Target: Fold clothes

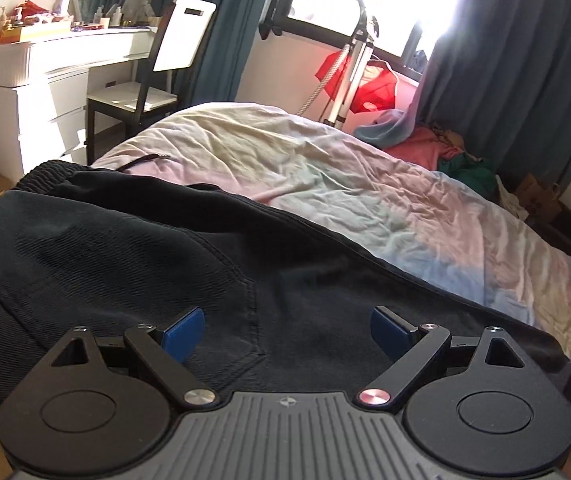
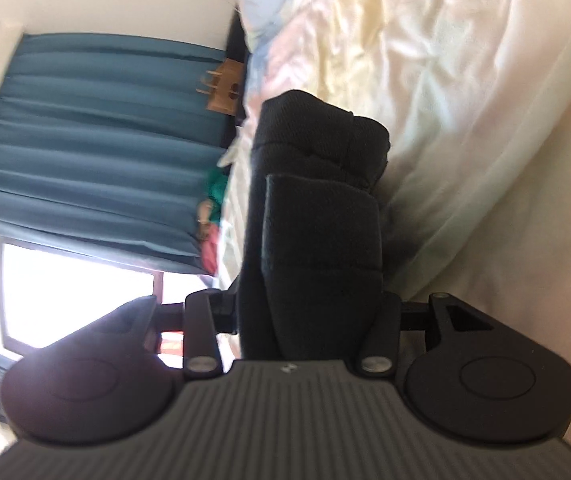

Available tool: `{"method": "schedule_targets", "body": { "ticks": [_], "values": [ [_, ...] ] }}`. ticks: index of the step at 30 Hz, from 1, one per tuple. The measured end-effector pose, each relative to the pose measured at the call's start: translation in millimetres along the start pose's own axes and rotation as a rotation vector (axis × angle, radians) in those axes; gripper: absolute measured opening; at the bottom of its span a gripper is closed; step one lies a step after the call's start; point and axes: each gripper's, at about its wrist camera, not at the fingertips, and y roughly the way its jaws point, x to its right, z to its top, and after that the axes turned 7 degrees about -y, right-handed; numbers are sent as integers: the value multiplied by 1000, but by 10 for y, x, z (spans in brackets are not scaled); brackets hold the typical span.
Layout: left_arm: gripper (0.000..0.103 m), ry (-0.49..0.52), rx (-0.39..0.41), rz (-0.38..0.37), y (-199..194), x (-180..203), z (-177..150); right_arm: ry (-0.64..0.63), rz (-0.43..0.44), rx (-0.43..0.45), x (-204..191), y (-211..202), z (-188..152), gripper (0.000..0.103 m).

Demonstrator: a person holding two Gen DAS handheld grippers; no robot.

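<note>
Crumpled pastel bedding (image 1: 325, 184) covered the bed and served as the folding surface, broad and soft enough to let a garment lie spread out. Across its near left part lay the black trousers (image 1: 133, 248), waistband (image 1: 51, 174) toward the far left with a drawstring (image 1: 145, 159) trailing onto the sheet, a back pocket (image 1: 221, 320) facing up; laid flat like that, the cloth was presumably ready to be doubled over. Teal curtains (image 1: 517, 72) framed the bright window beyond, a white dressing table (image 1: 45, 72) and a chair (image 1: 153, 80) stood at far left, and a heap of red, pink and green clothes (image 1: 437, 148) waited at the far right side of the bed, probably next in line.

In the right wrist view, turned on its side and somewhat blurred, a thick bunched fold of the same black fabric (image 2: 317, 208) stood up from the sheet, gripped between the jaws of the right gripper (image 2: 309, 320); it was clenched on that bundle, likely to carry the leg end over the rest.

Smallest in the scene, the left gripper (image 1: 287, 330) hovered just above the pocket with its blue pads (image 1: 185, 330) spread wide and nothing between them: released, free to pin or smooth the cloth
</note>
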Motion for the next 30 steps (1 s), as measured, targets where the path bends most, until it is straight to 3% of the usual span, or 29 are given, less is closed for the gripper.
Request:
{"method": "schedule_targets", "body": {
  "ticks": [5, 7, 12, 16, 20, 24, 30],
  "values": [
    [92, 169, -13, 35, 296, 378, -276, 101, -35, -38, 213, 214, 64, 45],
    [92, 181, -36, 55, 387, 410, -354, 98, -37, -54, 209, 302, 105, 45],
    [92, 267, -47, 85, 495, 395, -520, -135, -74, -111, -21, 460, 156, 46],
    [93, 323, -36, 122, 527, 426, -622, -173, -81, -108, -74, 497, 134, 45],
    [94, 354, -31, 145, 560, 442, -667, -330, -126, -83, -262, 469, 26, 31],
    [95, 363, -38, 137, 563, 422, -650, -523, -186, -15, -615, 525, -85, 18],
    [94, 363, -59, 119, 522, 415, -552, -844, -182, 148, -1103, 224, -211, 15]
  ]
}}
